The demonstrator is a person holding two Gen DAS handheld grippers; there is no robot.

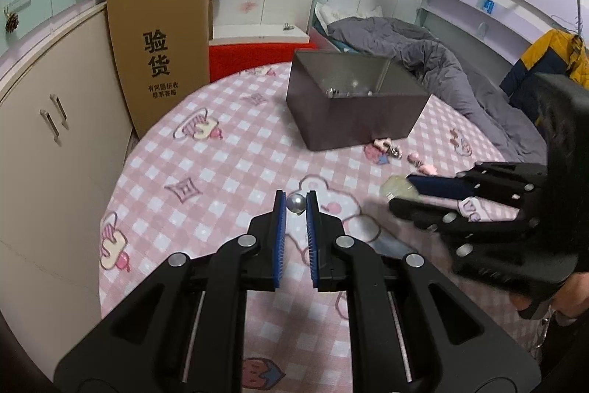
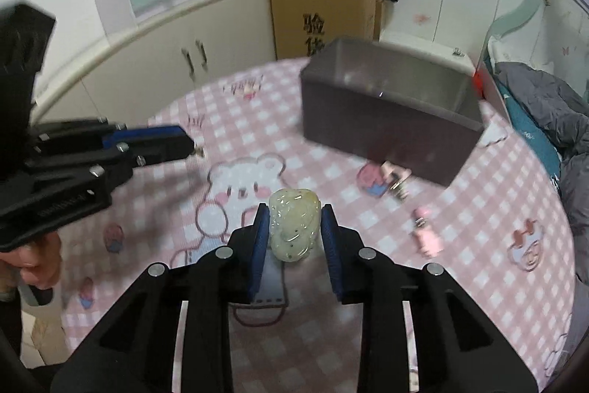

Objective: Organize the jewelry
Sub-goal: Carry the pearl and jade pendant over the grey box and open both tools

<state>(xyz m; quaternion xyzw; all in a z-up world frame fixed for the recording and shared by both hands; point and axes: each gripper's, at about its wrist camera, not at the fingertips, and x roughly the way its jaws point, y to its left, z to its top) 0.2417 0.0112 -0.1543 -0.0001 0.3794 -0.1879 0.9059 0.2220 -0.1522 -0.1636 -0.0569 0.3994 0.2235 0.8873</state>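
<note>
Both tongs are loaded: the left tongs (image 1: 296, 202) pinch a small silver bead (image 1: 296, 203) at their tips, and the right tongs (image 2: 294, 223) clamp a pale carved jade pendant (image 2: 293, 224), its long axis running back between the pads. From each, the open dark box (image 1: 353, 120) lies ahead across the pink checked desk (image 1: 206, 179), its near wall facing them; judged from both views, neither hand is clearly nearer.

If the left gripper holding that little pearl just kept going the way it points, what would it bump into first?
Probably the pink checked tablecloth, short of the dark box; the left gripper tilts downward. Depth is unclear.
</note>
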